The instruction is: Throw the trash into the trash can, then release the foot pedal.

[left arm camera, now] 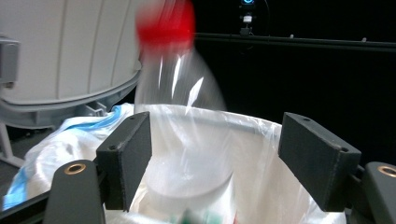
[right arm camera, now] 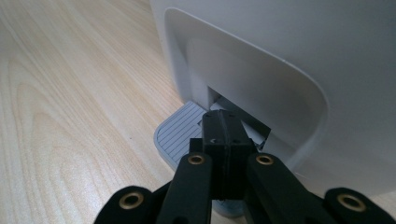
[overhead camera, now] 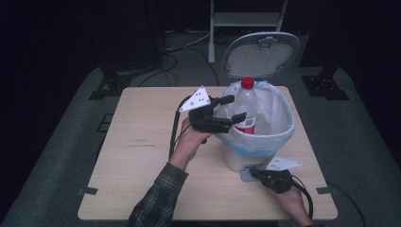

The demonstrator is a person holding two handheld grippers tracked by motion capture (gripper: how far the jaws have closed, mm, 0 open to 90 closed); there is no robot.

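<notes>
Standing on the pale wooden table (overhead camera: 142, 156), the white pedal bin (overhead camera: 257, 142) with raised lid (overhead camera: 261, 54) receives a blurred clear red-capped plastic bottle (overhead camera: 246, 106) between the left gripper's (overhead camera: 232, 108) spread jaws, while the right gripper's (right arm camera: 224, 135) closed jaws press the grey ribbed pedal (right arm camera: 180, 133).

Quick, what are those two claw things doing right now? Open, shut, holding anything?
Left gripper: open, nothing clamped; the plastic bottle sits between its jaws above the pedal bin.
Right gripper: shut, empty, pressing on the bin's pedal.
</notes>
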